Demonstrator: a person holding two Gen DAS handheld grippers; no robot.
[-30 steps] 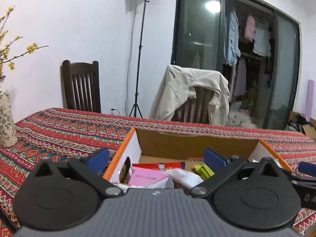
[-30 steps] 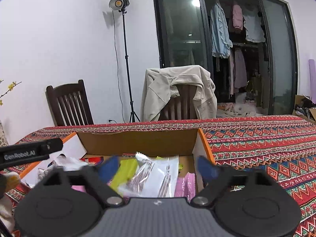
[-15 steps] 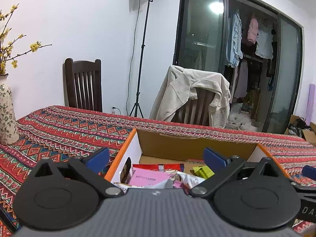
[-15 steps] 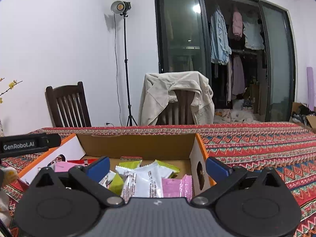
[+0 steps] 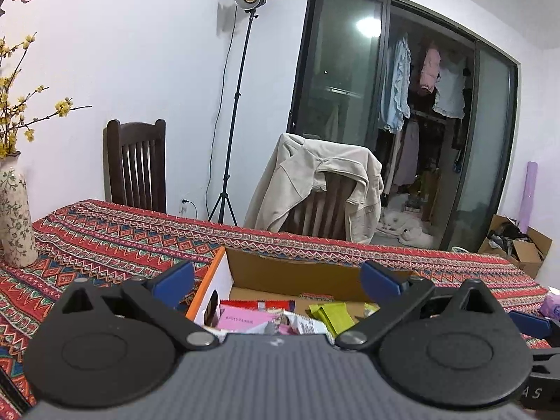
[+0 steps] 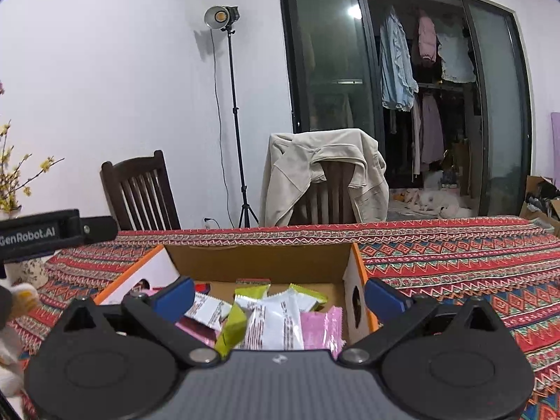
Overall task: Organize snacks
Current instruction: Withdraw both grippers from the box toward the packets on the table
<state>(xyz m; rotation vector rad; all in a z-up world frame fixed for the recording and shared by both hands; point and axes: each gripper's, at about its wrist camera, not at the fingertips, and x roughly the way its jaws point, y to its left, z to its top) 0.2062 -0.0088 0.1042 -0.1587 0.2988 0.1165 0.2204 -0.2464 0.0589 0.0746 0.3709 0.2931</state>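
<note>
Patterned red cloth covers the tabletop (image 6: 455, 262), and both handheld grippers hover low over its near edge, facing a cardboard box. Nearest the lens, the right gripper (image 6: 278, 294) has its blue-padded fingers (image 6: 175, 295) spread wide and pinching nothing; the left gripper (image 5: 276, 280) is likewise spread and empty, straddling the box's left wall.

Just beyond the fingers sits the cardboard box (image 6: 259, 262), orange-edged with white side flaps and an open top. Inside it lies a loose heap of snack packets: white sachets (image 6: 276, 318), a lime-green packet (image 6: 232, 329) tipped on edge, a pink wrapper (image 6: 322, 325) against the right wall, and in the left view a pink packet (image 5: 241, 320) beside a red one (image 5: 255, 303) and green packets (image 5: 332, 315). They overlap at odd angles, not sorted into rows.

By the look of it, the gathering is largely done, since most snacks appear to be in the box already. One pale purple packet (image 5: 551, 304) shows at the right edge of the left view, seemingly outside the box, so it may remain to be collected. Tidying the heap could also be left.

Farther off stand a floral vase (image 5: 14, 217), a dark wooden chair (image 5: 136, 168), a second chair draped with a beige jacket (image 6: 325, 171), a light stand (image 6: 224, 17) and a glass-doored closet.
</note>
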